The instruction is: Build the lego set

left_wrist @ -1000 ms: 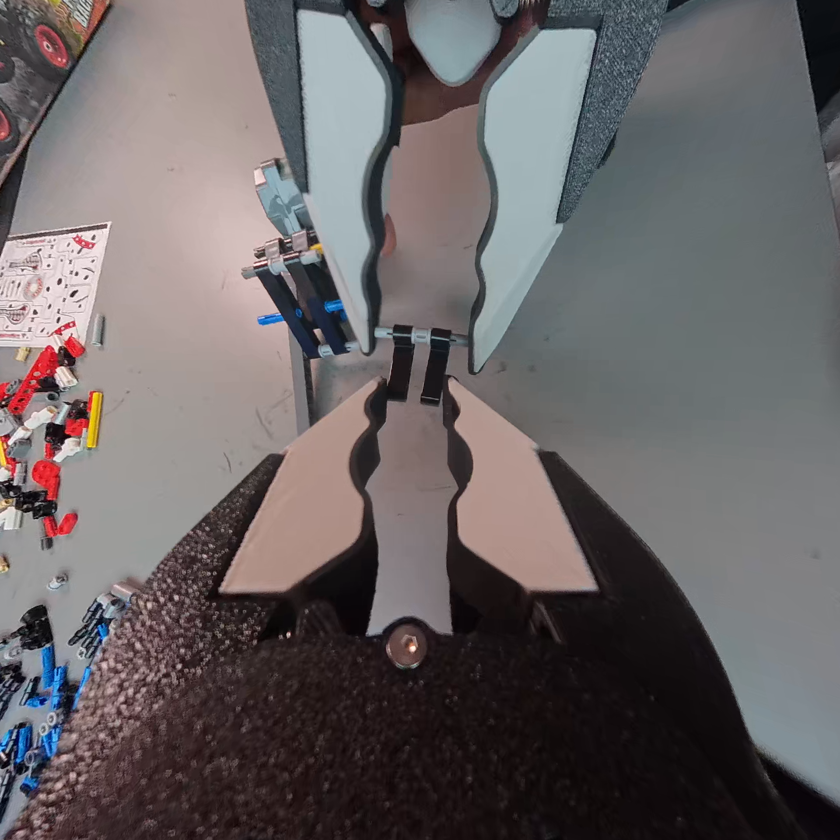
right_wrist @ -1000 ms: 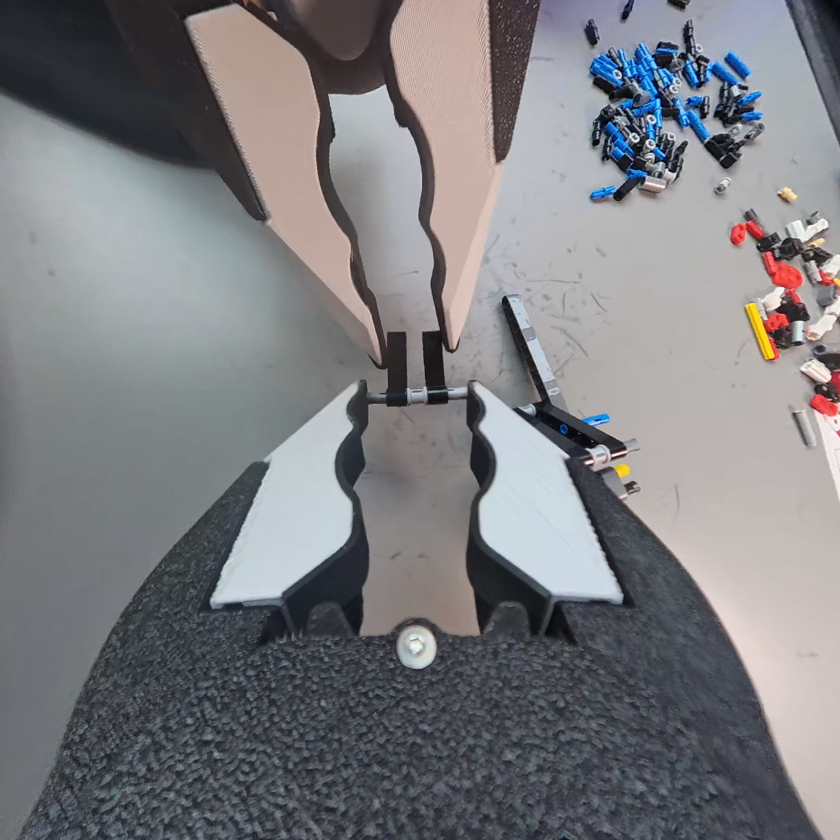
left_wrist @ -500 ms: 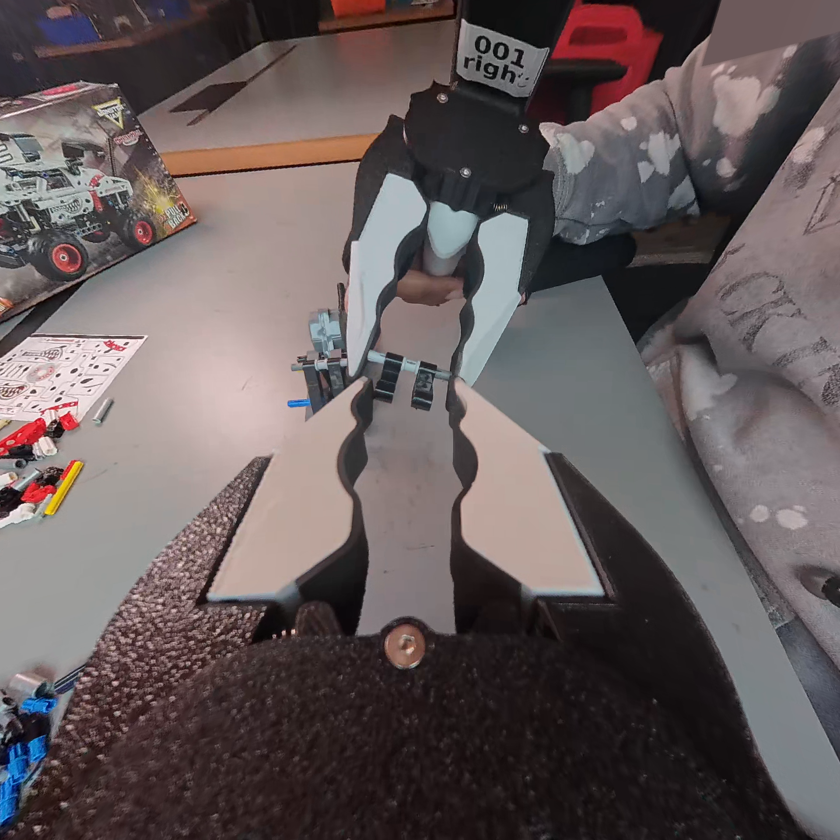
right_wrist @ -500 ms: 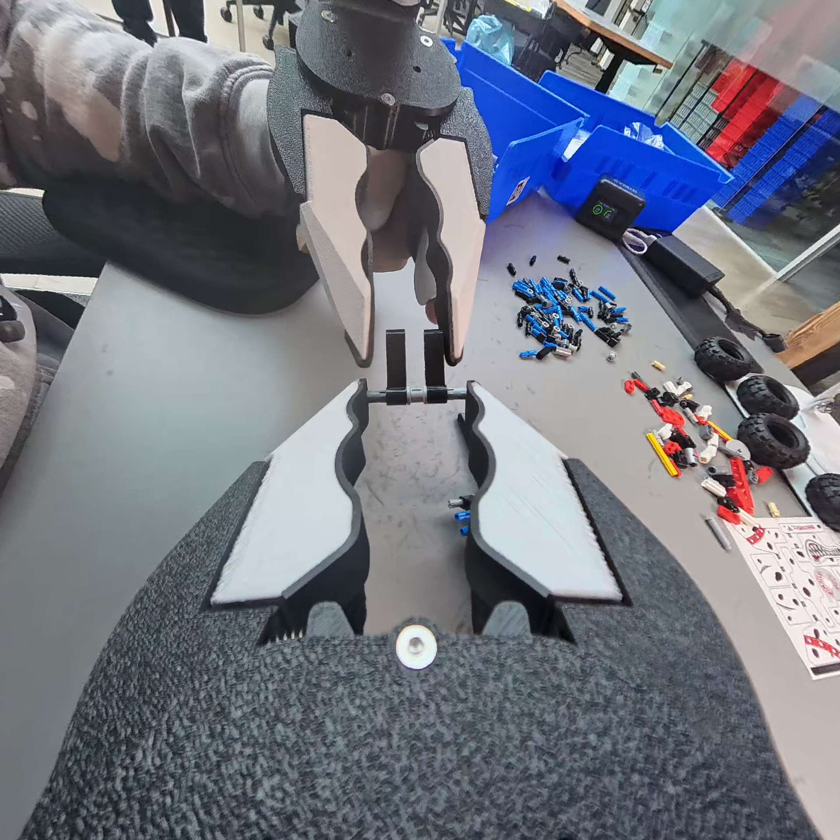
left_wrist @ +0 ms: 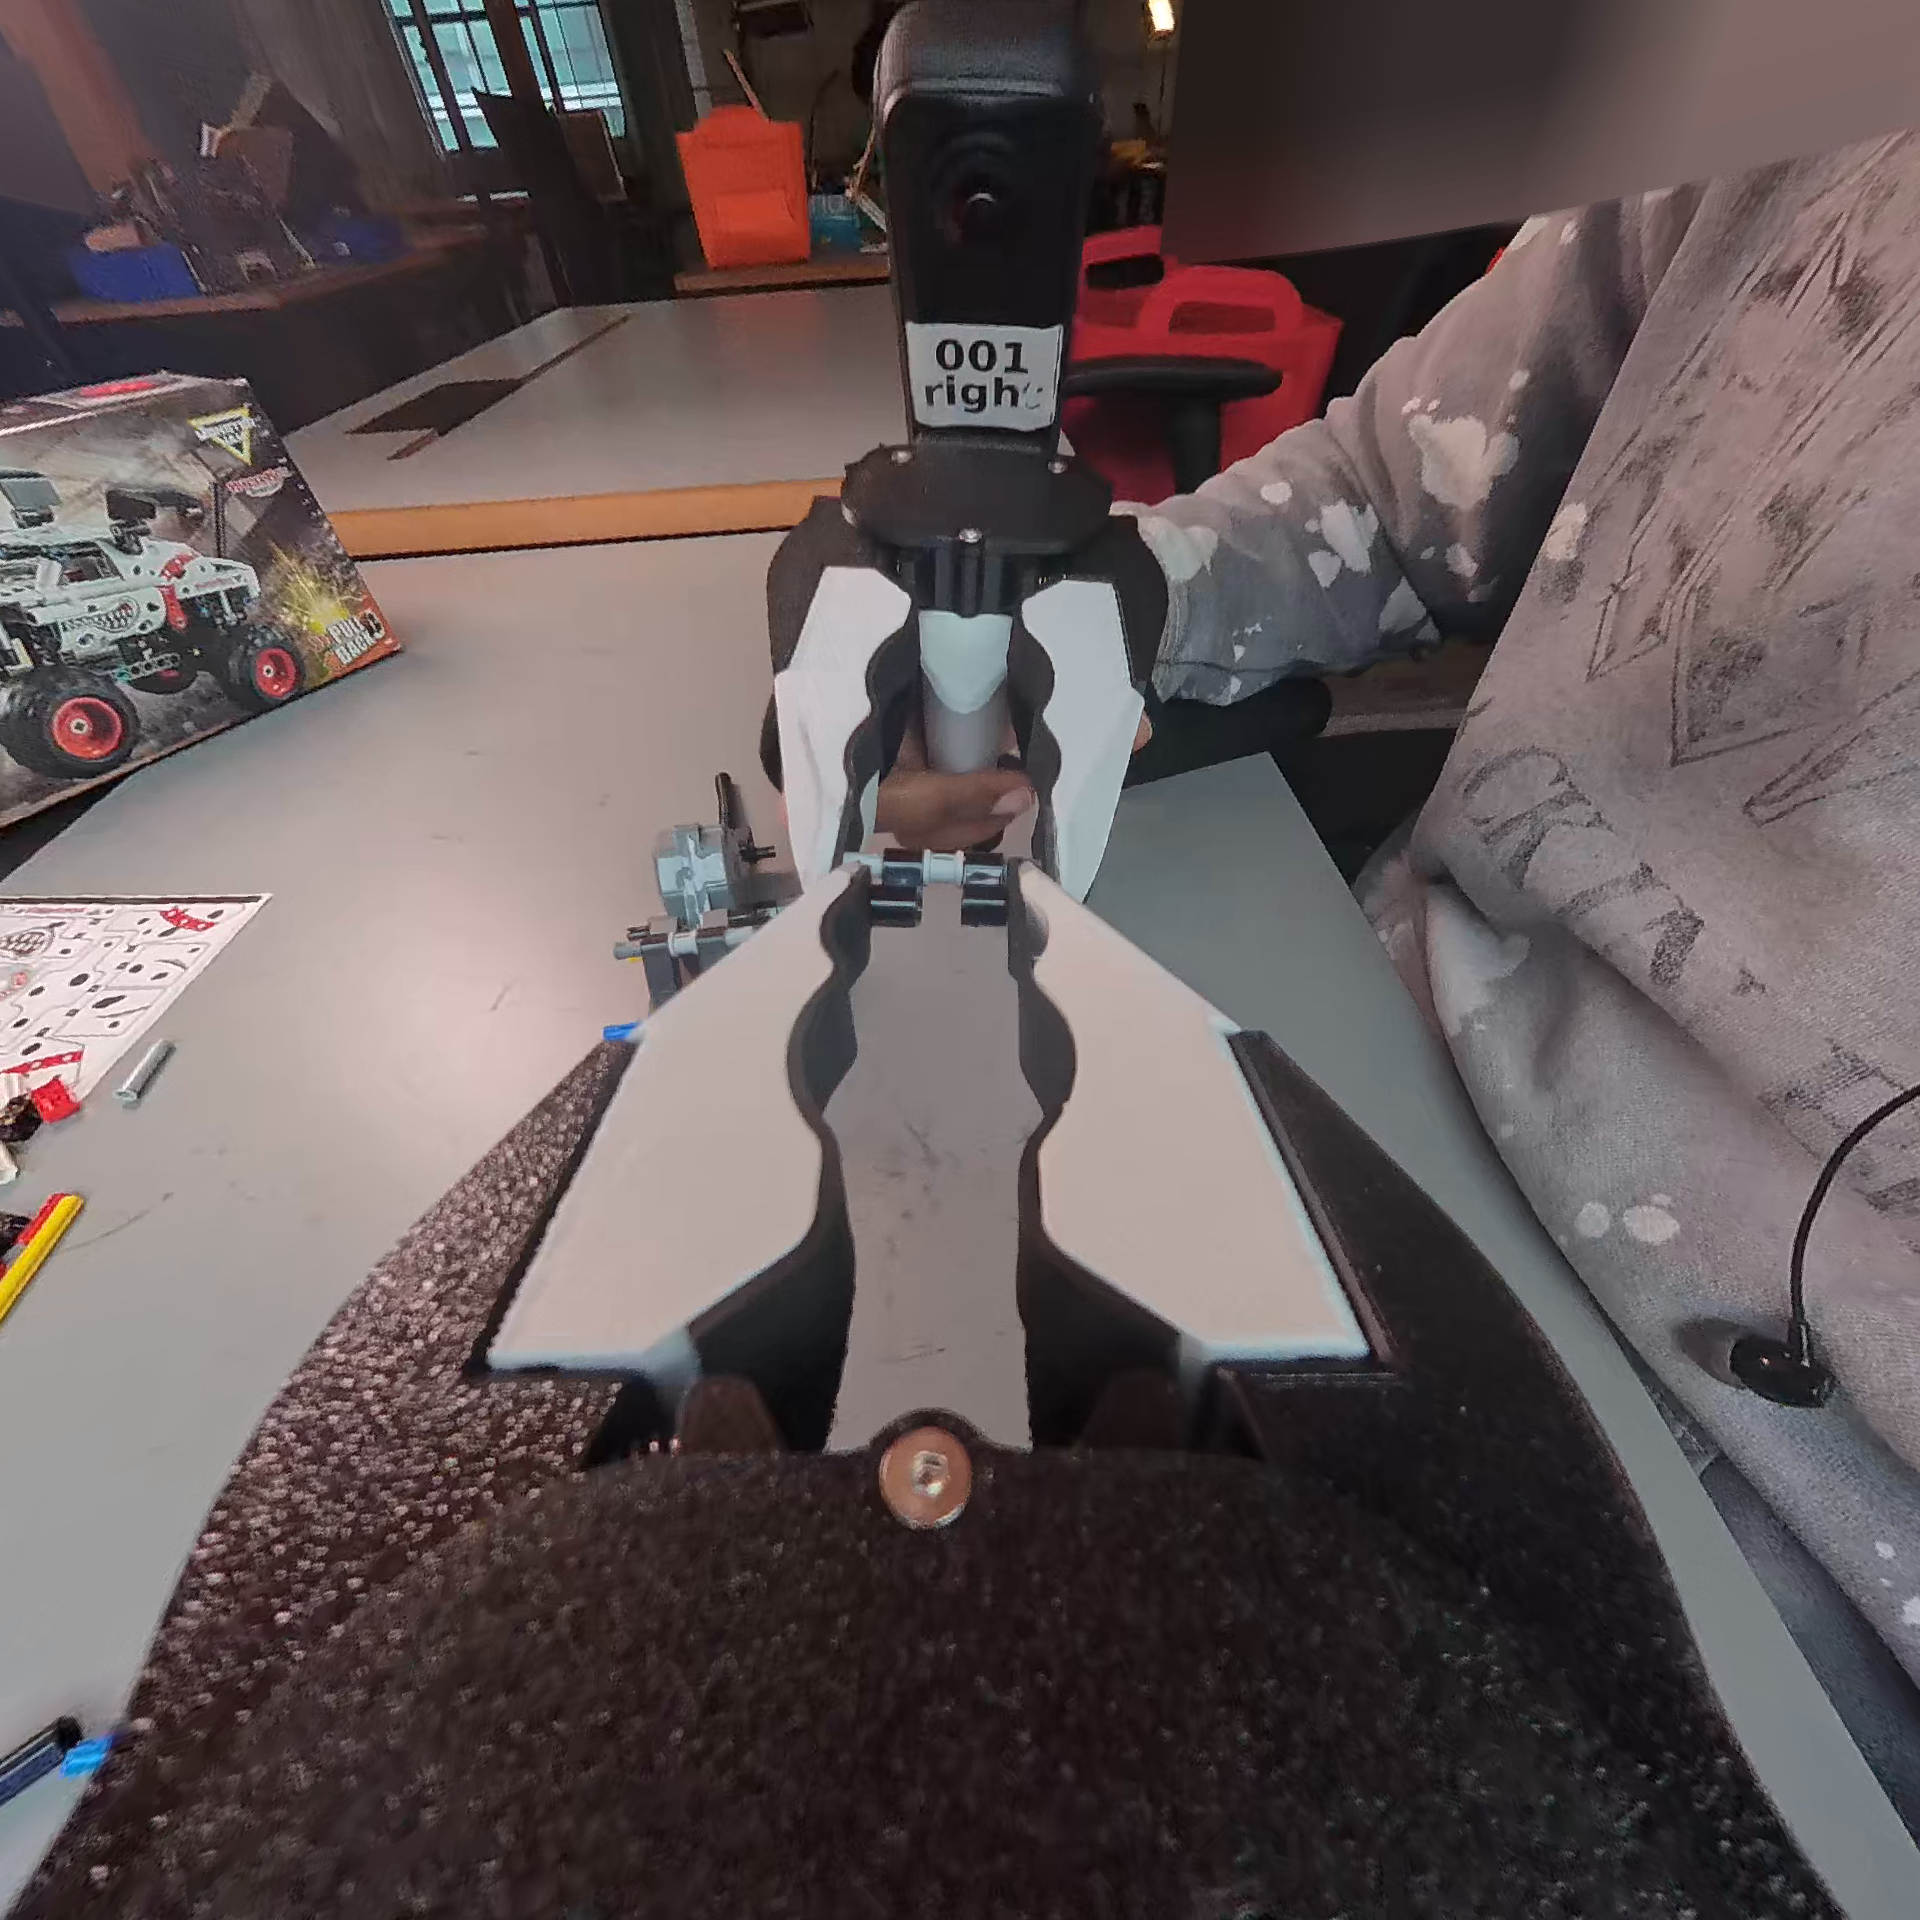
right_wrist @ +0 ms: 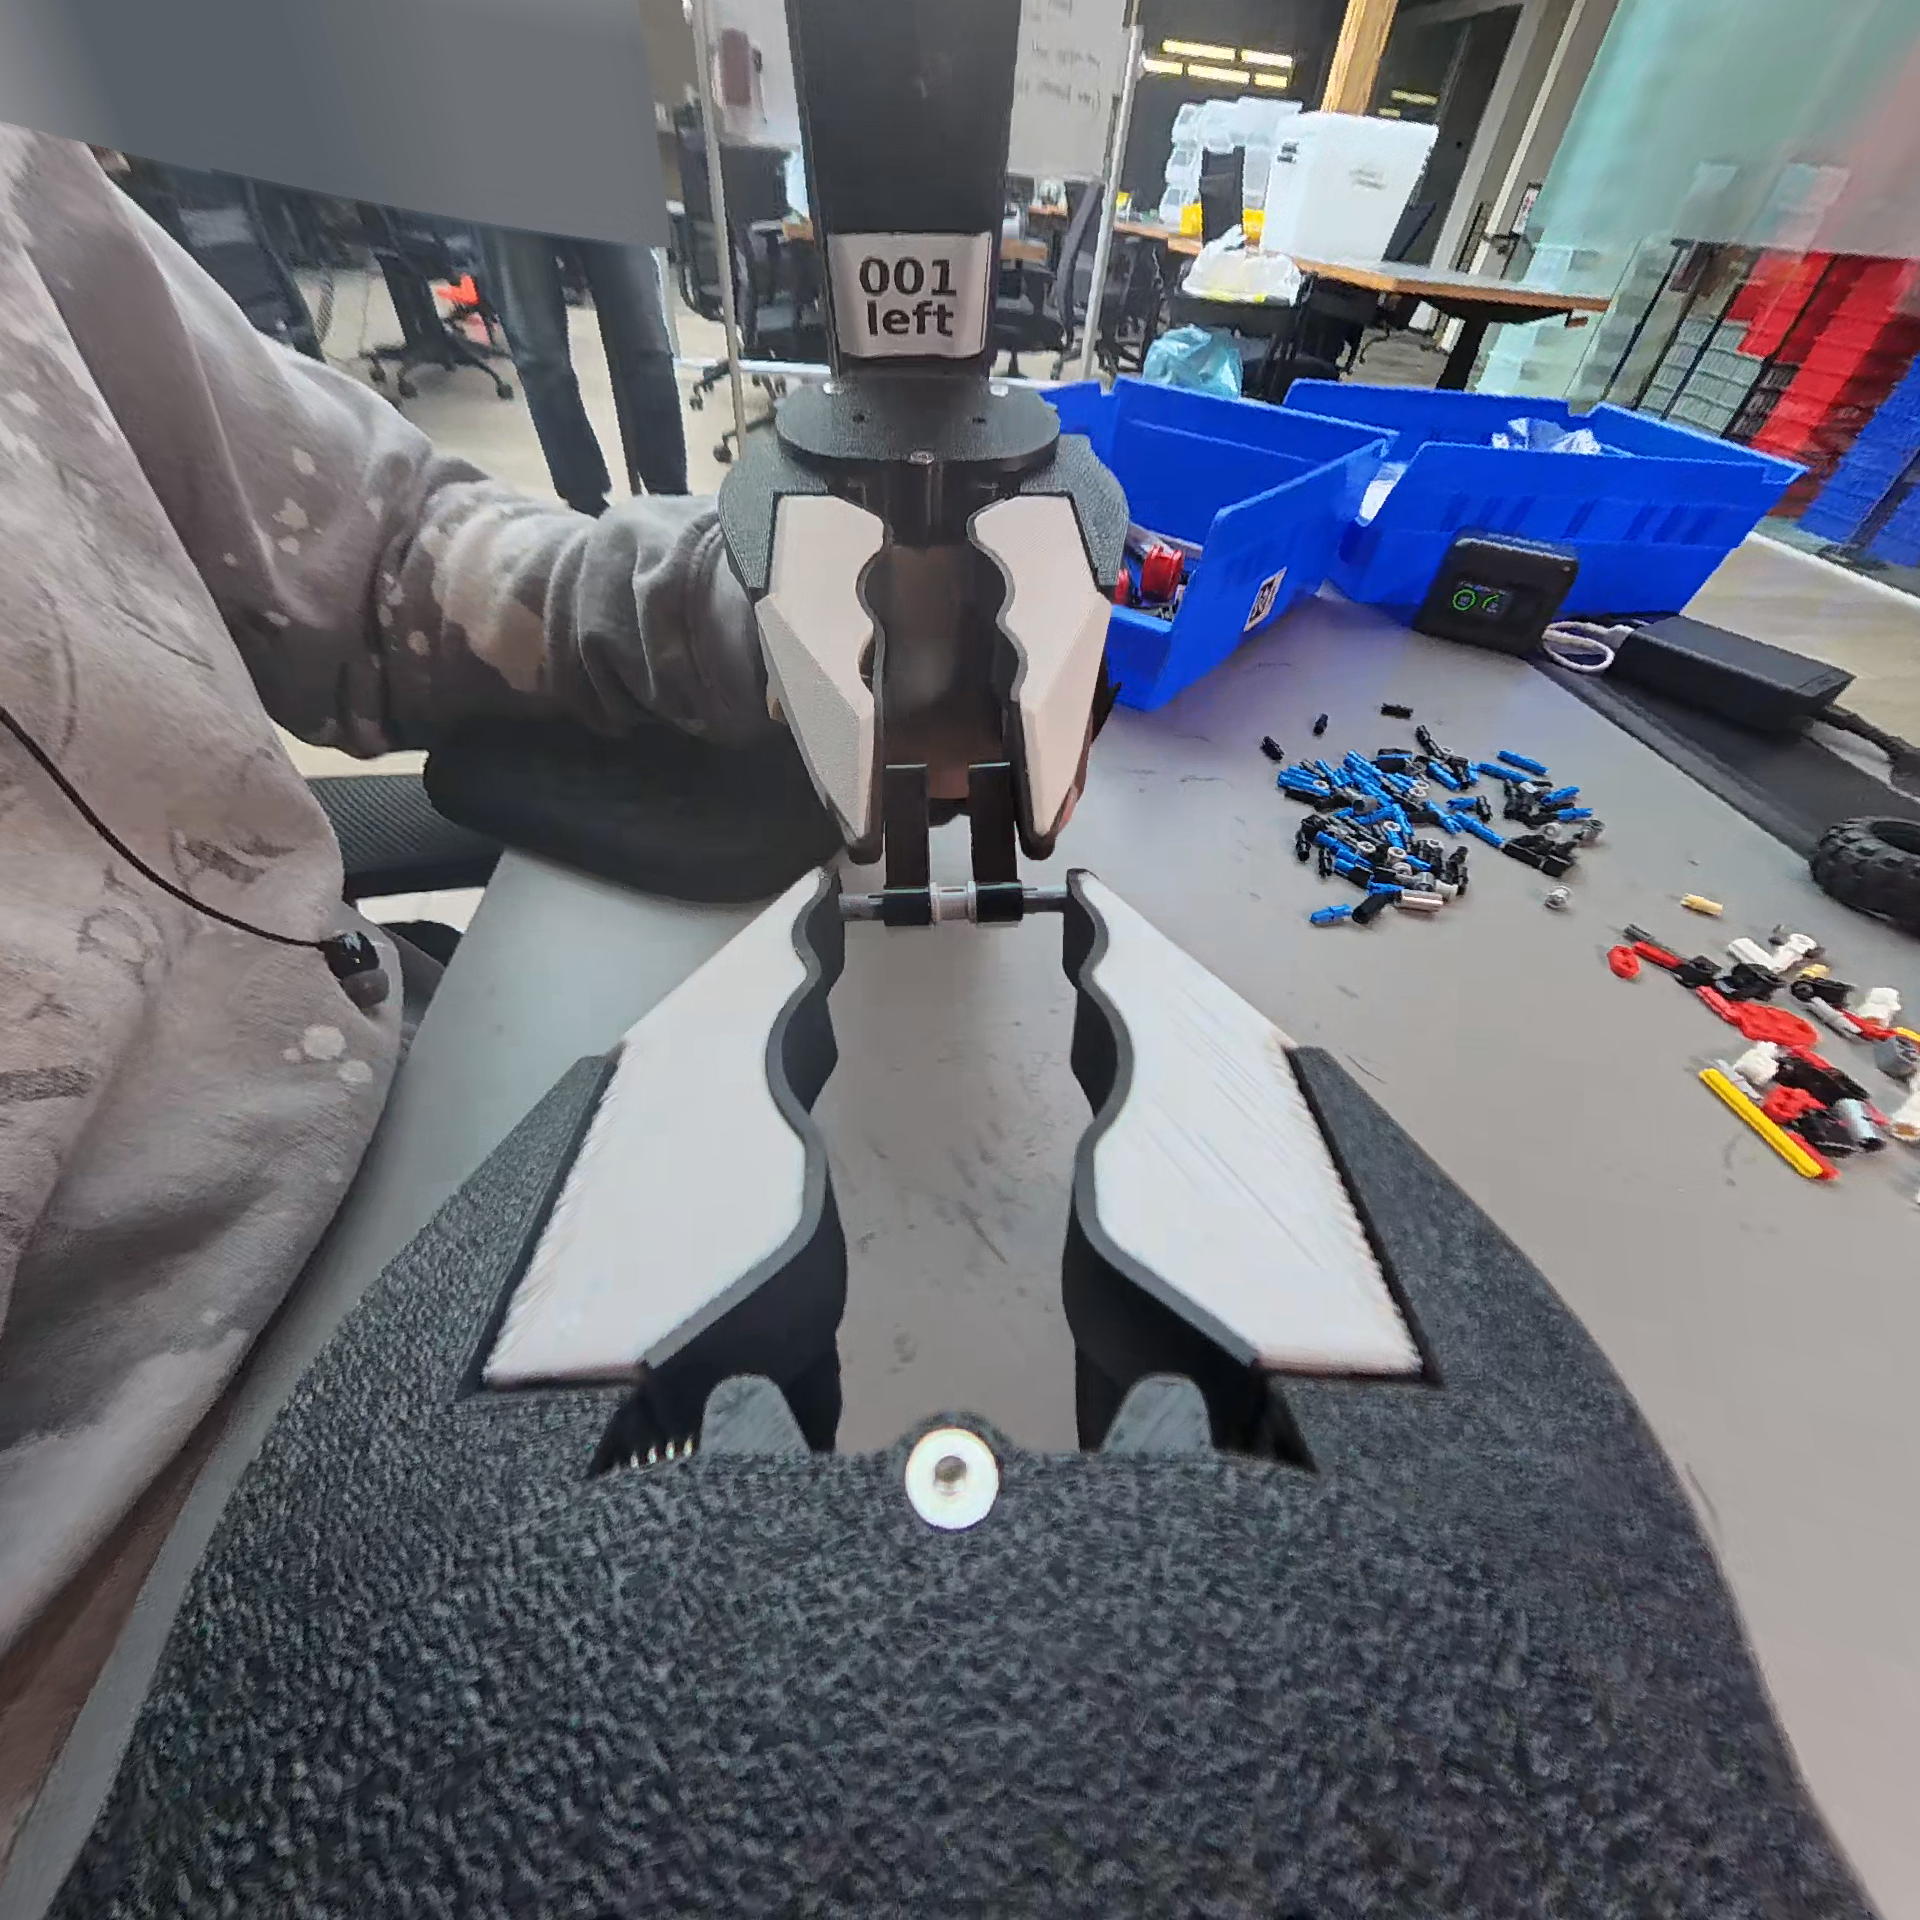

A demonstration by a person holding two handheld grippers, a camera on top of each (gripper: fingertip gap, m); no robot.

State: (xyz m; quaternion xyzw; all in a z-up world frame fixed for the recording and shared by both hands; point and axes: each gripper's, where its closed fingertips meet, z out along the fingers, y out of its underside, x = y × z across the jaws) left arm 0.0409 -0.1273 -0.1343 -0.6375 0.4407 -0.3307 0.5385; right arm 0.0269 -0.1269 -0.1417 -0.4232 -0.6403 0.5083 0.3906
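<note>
Holding a small sub-assembly in mid-air between both tools: a thin grey axle (right_wrist: 951, 902) carrying two black link pieces (right_wrist: 906, 831), well above the counter (right_wrist: 1403, 1195). The right gripper (right_wrist: 951, 896) has its jaws closed on the two ends of the axle; the left gripper (left_wrist: 935, 896) has its jaws closed on the two black links, which stand side by side on the axle with a light grey bush between them. Judged step: seating or spacing the links on the axle, early in the build, since most parts lie loose. The next move likely calls for a straight push along the axle line with no twist, both grips firm, then carrying the unit to the partly built grey-and-black frame (left_wrist: 707, 904), which sits on the counter just beside the grippers. Farther off: a pile of blue and black pins (right_wrist: 1434, 821), a scatter of red, white and yellow parts (right_wrist: 1787, 1049), a black tyre (right_wrist: 1870, 868), a printed sticker sheet (left_wrist: 94, 977), the set's box with a truck picture (left_wrist: 156, 582), blue bins (right_wrist: 1455, 499). Each tool bears a white printed label; the writing is not recorded here.
</note>
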